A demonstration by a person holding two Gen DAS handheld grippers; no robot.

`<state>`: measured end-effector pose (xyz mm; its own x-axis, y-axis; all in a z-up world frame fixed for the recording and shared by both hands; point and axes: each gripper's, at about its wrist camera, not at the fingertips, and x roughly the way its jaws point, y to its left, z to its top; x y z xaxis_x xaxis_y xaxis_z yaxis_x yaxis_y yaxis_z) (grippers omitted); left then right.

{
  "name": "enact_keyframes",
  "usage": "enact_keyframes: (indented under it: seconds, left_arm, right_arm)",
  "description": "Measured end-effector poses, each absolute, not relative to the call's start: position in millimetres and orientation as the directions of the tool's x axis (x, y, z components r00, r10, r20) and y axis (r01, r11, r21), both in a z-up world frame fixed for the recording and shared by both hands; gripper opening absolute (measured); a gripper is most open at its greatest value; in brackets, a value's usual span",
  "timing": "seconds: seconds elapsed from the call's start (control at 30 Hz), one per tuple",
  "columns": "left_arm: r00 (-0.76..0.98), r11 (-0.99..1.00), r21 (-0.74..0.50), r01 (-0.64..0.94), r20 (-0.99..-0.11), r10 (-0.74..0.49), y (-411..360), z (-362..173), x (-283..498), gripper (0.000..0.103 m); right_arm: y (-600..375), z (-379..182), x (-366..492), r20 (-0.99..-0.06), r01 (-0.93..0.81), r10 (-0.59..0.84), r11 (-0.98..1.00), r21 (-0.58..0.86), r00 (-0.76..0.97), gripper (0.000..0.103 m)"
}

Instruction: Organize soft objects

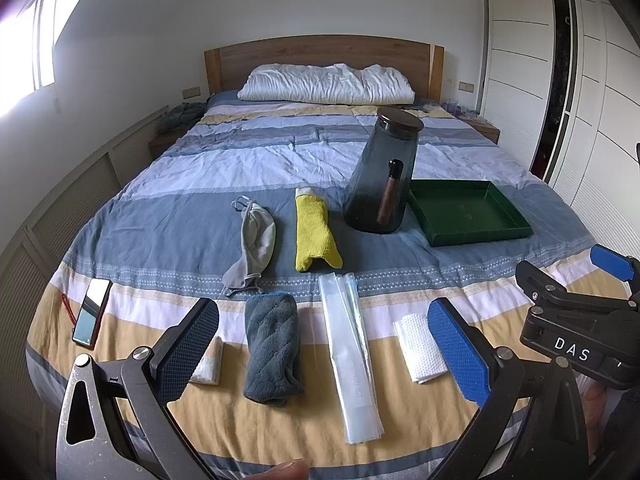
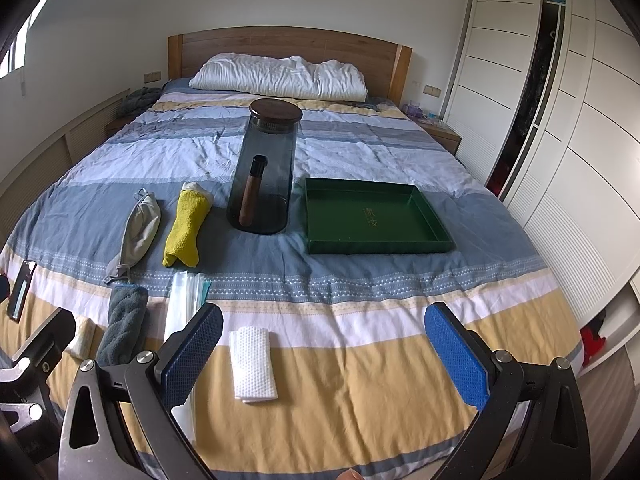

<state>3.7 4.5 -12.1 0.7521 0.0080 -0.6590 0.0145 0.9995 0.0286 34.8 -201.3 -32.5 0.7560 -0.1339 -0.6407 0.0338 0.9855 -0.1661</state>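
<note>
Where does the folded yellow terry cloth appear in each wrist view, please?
Left wrist view: the folded yellow terry cloth lies centre frame, just left of the smoky glass jar.
Right wrist view: the cloth lies left of centre, again left of the jar.
Shared landmark: the jar.

Both views bed-foot, toward headboard (image 1: pixel 324 54)

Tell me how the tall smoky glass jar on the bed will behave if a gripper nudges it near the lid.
The jar is tall, narrow at the top, and stands on the soft quilt, so it would likely tip rather than slide. It already looks tilted in the left wrist view. Being glass, it is probably slippery and fragile, and once down it may roll.
</note>
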Motion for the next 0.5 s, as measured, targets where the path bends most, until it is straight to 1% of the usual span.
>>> enact_keyframes:
  seconds: [0.5]
  left_arm:
    - [0.753, 1.0, 0.028, 0.01, -0.658, 0.011, 5.0, -12.8, 3.3, 0.102]
  right_arm:
    - [-200.4, -32.9, 34.8, -0.64, 0.034, -0.139, 0.984, -0.174, 0.756, 0.103]
